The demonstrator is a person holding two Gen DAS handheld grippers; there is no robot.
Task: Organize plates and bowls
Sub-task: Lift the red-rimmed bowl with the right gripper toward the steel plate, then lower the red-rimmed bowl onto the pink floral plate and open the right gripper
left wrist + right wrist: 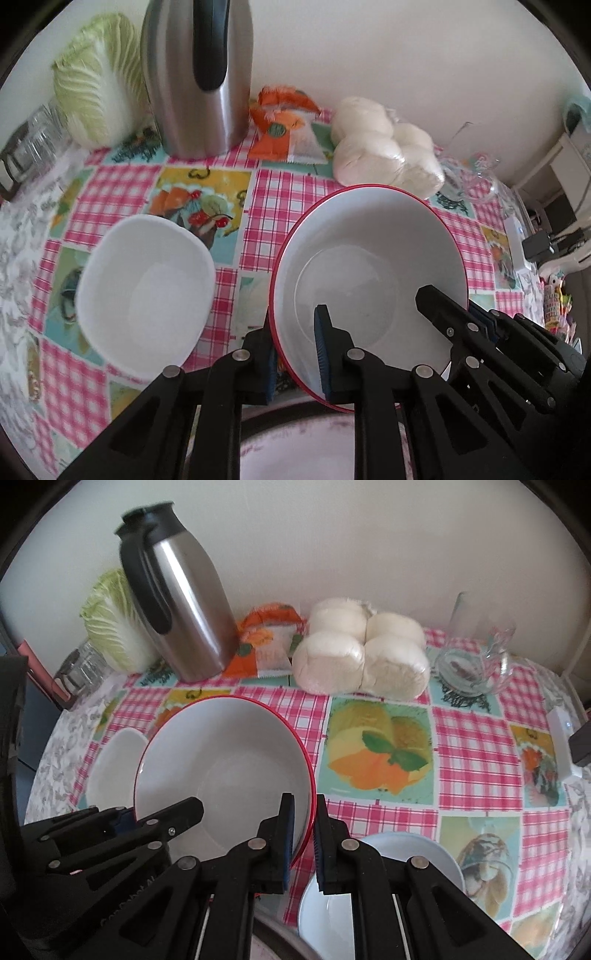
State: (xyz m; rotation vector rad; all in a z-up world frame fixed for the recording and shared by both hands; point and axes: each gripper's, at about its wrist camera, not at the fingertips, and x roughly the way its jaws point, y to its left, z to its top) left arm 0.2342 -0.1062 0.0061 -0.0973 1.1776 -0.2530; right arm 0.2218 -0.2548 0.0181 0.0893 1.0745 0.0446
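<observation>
Large white red-rimmed ceramic bowl (369, 273) held off checked tablecloth (476, 753), both grippers clamped on rim: left gripper (295, 347) near-left, right gripper (304, 840) near-right. Small white squarish bowl (147, 291) left of it.

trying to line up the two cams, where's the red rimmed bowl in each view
Left wrist view: the red-rimmed bowl fills the lower centre-right, with the left gripper straddling its near rim and the right gripper on its right rim.
Right wrist view: the same bowl sits lower left of centre, the right gripper astride its right rim.
Shared landmark: the steel thermos jug stands at the back by the wall.
</observation>
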